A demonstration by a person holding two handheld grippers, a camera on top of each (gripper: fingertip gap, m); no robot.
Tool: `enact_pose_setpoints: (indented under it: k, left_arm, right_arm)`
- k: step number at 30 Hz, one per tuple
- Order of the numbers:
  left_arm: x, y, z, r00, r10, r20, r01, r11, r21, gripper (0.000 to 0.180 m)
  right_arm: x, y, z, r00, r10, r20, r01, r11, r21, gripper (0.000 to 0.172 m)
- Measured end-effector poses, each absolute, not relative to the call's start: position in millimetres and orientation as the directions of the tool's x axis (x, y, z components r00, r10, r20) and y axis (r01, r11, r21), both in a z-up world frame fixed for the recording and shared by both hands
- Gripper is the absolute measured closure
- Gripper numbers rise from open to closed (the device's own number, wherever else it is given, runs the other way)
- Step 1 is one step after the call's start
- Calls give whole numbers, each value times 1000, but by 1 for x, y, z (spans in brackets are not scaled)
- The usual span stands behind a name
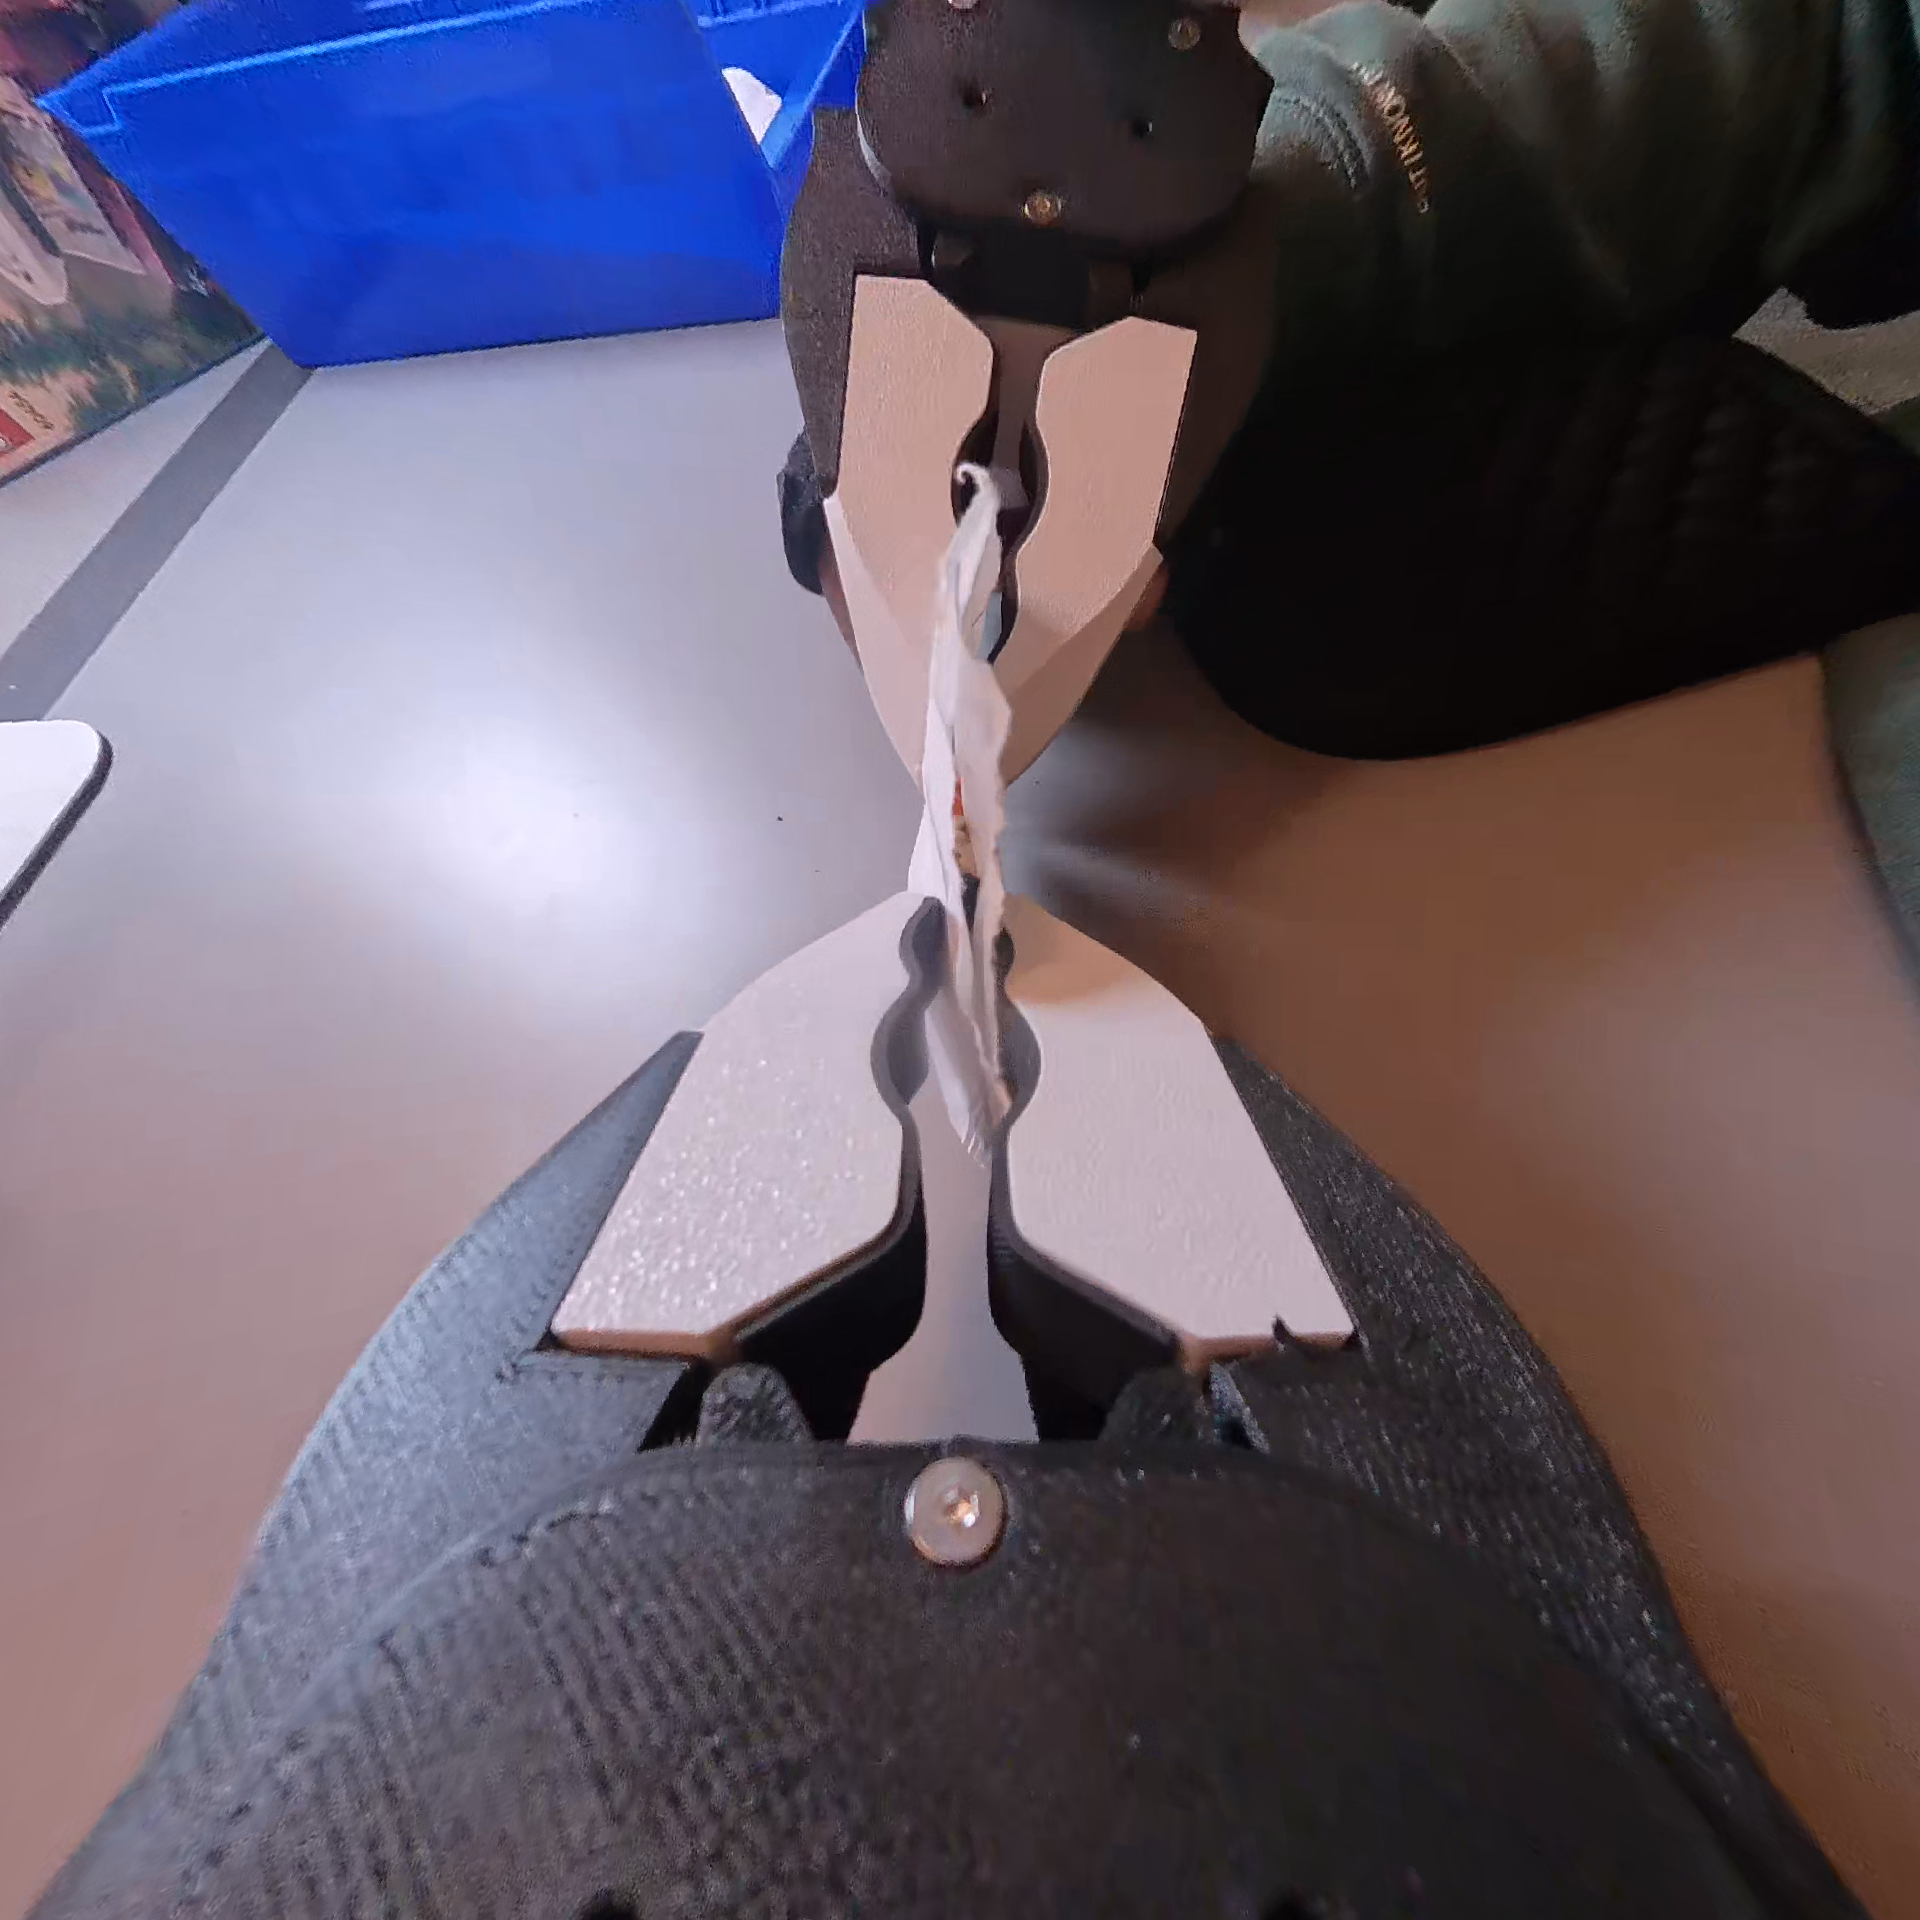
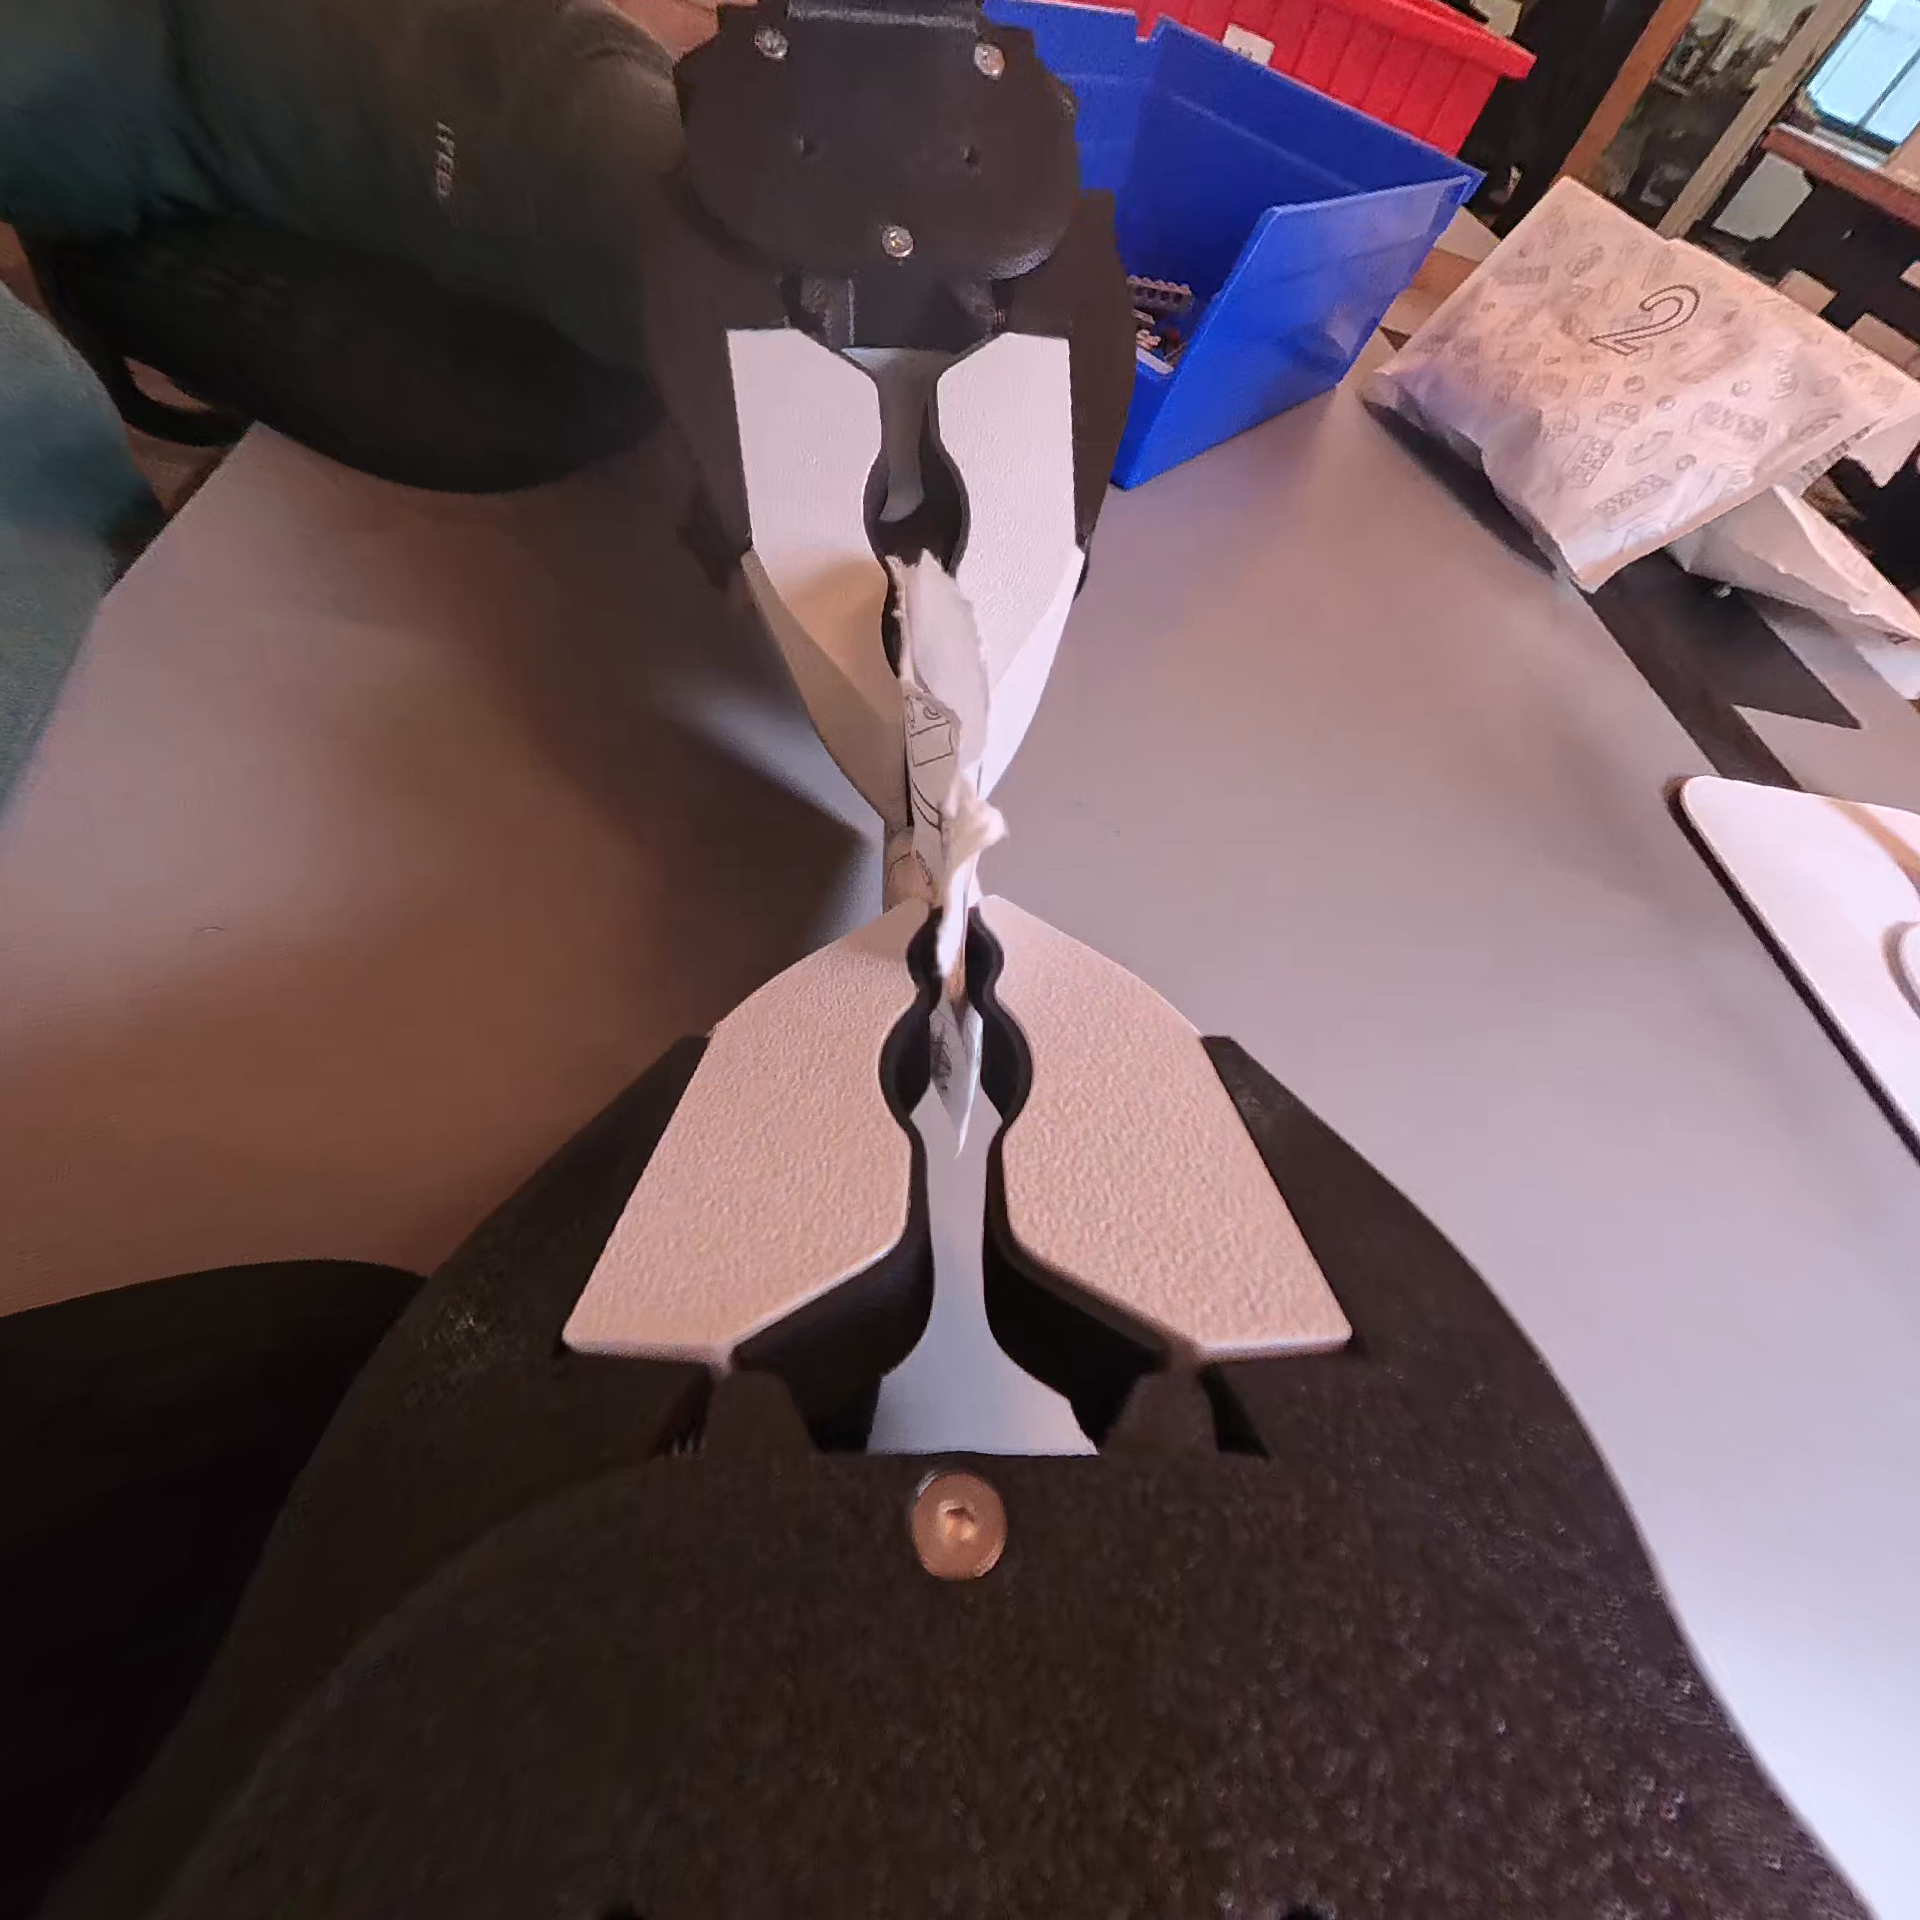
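The grey table (image 2: 1351, 831) fills both views. A blue bin (image 1: 436, 177) stands at its far edge, a red bin (image 2: 1382, 62) behind it, and a printed paper bag (image 2: 1621, 384) lies to one side, well apart from the grippers. A white board (image 2: 1818, 914) lies on the table nearer to the right gripper.

The two grippers face each other nose to nose above the table. A paper strip (image 1: 961, 748), white with printed line drawings and ragged edges, spans the short gap between them. The left gripper (image 1: 961, 935) has its jaws narrow and closed on one end of the strip. The right gripper (image 2: 951, 935) has its jaws narrow too, pinching the other end.

The strip's long axis runs straight from one gripper to the other, along both pairs of fingers. It stands on edge, twisted near the middle, and seems clear of the table.

As a judgement: with paper this thin and already frayed, the hold is best kept deep in the pads, with both grippers in line, so that any pull runs along the strip rather than across it.
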State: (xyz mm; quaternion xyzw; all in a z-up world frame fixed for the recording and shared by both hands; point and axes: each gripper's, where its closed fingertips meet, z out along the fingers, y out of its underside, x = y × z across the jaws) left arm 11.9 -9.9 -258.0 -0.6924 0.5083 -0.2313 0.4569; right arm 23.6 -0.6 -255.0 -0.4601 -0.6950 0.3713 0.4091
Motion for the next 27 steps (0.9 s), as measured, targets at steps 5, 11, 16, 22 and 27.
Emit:
enact_pose_setpoints:
  k: [5, 11, 16, 22, 27]
  left_arm:
    - [1, 1, -266, 412, -865, -287, -592, -15, -806, 174]
    - [4, 6, -273, 350, -813, -466, -693, 110, -712, 174]
    - [7, -1, -273, 356, -848, -392, -628, 93, -772, 169]
    - [13, -14, -267, 358, -874, -327, -586, 62, -808, 178]
    - [13, -21, -278, 412, -909, 58, -486, -273, -830, 180]
  right_arm:
    - [30, 8, -254, -179, 952, 248, 368, 299, -881, 163]
    - [20, 6, -251, -137, 915, 380, 350, 403, -846, 171]
    - [25, 1, -255, -182, 937, 298, 375, 347, -860, 172]
    - [29, 1, -262, -182, 978, 107, 458, 181, -870, 172]
    - [34, -12, -275, -206, 973, -102, 558, 31, -829, 172]
